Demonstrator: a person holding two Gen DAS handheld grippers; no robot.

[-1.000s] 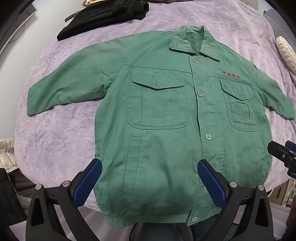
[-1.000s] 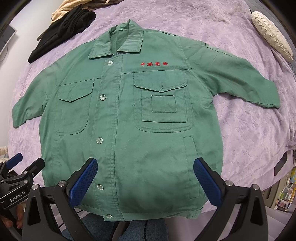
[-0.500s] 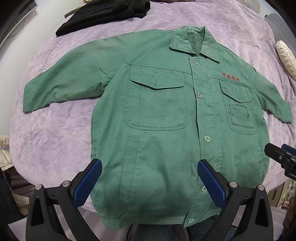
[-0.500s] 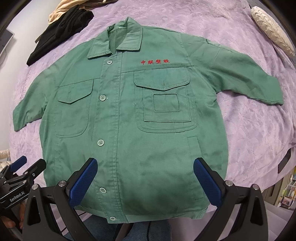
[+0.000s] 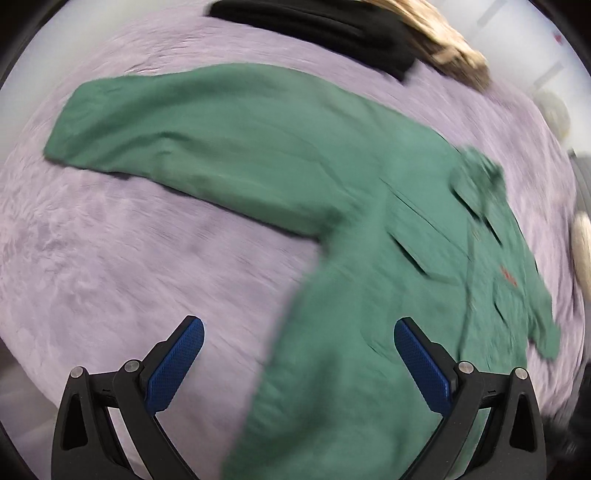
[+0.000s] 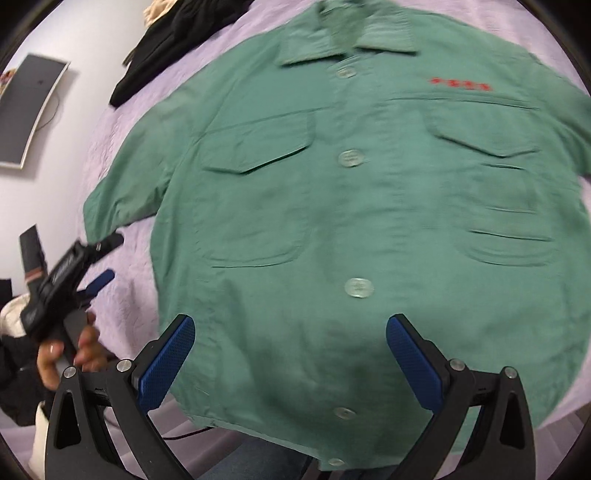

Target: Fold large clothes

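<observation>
A green button-up work jacket [image 6: 351,206] with red lettering lies flat, front up, on a purple bedspread [image 5: 110,258]. In the left wrist view, blurred by motion, its left sleeve [image 5: 207,151] stretches out to the left. My left gripper [image 5: 299,354] is open and empty, above the jacket's left side edge; it also shows in the right wrist view [image 6: 99,258], held in a hand. My right gripper [image 6: 290,350] is open and empty, low over the jacket's lower front by the button line.
Black clothes [image 5: 321,33] and a tan garment [image 5: 443,48] lie at the far end of the bed. A pale cushion [image 5: 581,247] sits at the right. A dark panel [image 6: 31,110] hangs on the wall at the left.
My left gripper has swung left toward the jacket's left sleeve and side. My right gripper has moved closer over the jacket's middle. Both stay open.
</observation>
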